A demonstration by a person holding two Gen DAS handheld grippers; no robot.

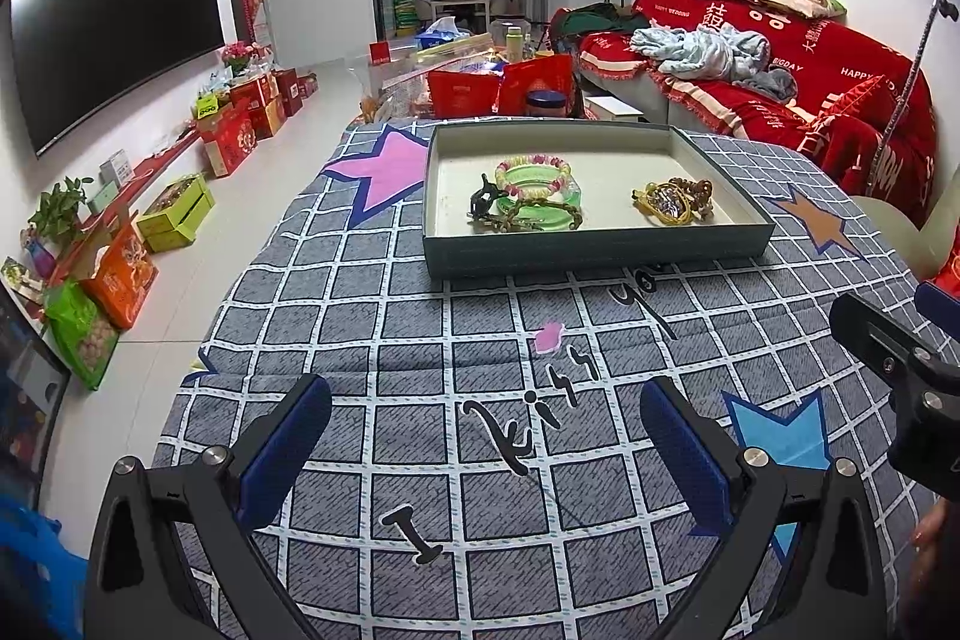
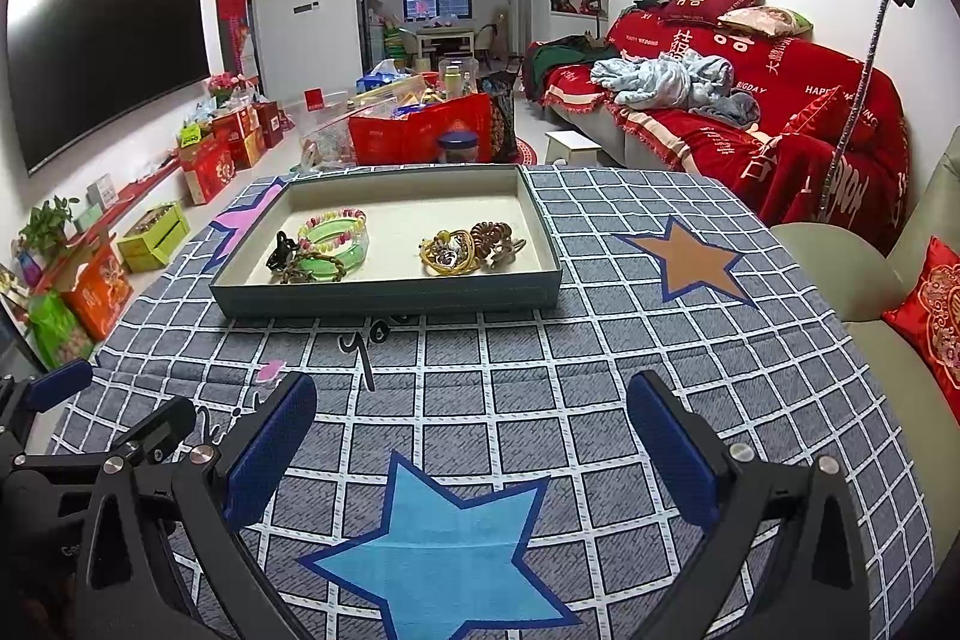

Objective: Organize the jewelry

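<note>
A shallow grey-green box point(image 1: 594, 244) point(image 2: 384, 295) lies on the checked cloth point(image 1: 420, 328) point(image 2: 600, 370). Inside, on the left, are green bangles with a pink bead bracelet point(image 1: 534, 178) point(image 2: 336, 235), a dark hair claw point(image 1: 483, 205) point(image 2: 281, 247) and a brown bead strand. On the right lies a pile of yellow and brown hair ties and ornaments point(image 1: 675, 199) point(image 2: 468, 247). My left gripper point(image 1: 486, 460) hovers open over the near cloth, well short of the box. My right gripper point(image 2: 474, 451) is open over a blue star, with nothing between its fingers. The right gripper's body point(image 1: 900, 364) shows at the left wrist view's right edge.
A red-covered sofa point(image 1: 780, 64) point(image 2: 750, 100) stands to the right, with a green armchair and red cushion point(image 2: 930, 316) close by. Red gift boxes and bags point(image 1: 498, 88) point(image 2: 420, 130) crowd behind the table. Boxes line the floor under the wall television point(image 1: 108, 22).
</note>
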